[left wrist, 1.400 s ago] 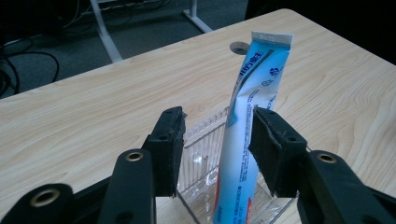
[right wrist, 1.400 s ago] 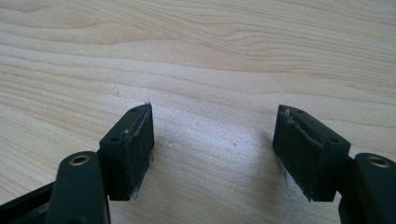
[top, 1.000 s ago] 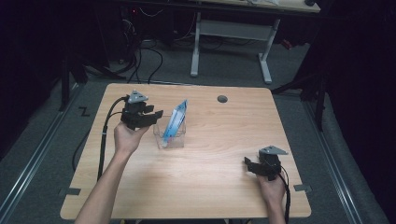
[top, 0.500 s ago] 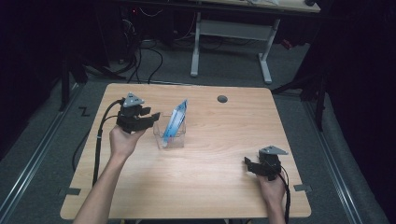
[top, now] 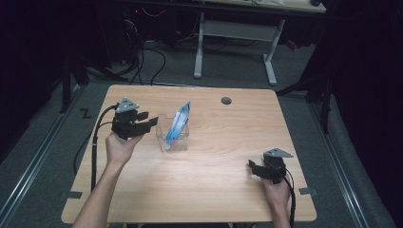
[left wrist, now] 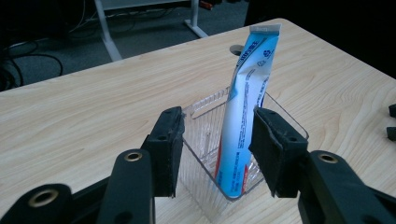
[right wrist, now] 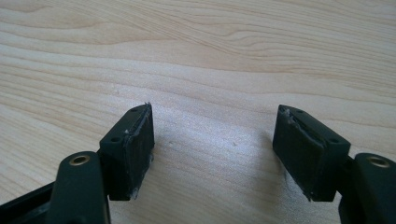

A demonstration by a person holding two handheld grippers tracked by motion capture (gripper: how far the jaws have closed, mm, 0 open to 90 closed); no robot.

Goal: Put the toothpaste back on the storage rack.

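Observation:
A clear plastic container (top: 173, 137) stands on the wooden table (top: 214, 190), left of centre. A blue and white toothpaste tube (top: 179, 121) leans upright inside it. My left gripper (top: 148, 118) is just to the left of the container, open and a little apart from it. In the left gripper view the container (left wrist: 205, 135) and the tube (left wrist: 245, 102) sit just beyond and between my open jaws (left wrist: 217, 128), and the pads do not press on it. My right gripper (top: 253, 167) rests near the front right of the table, open over bare wood (right wrist: 212, 126).
A round cable hole (top: 226, 100) lies in the table top near the far edge. Beyond the table stand white desk legs (top: 199, 47) and loose cables on the floor. Bare wood stretches between the container and my right gripper.
My left gripper has drawn back to the left, away from the container, which stays in place with the tube in it. The right gripper has not moved.

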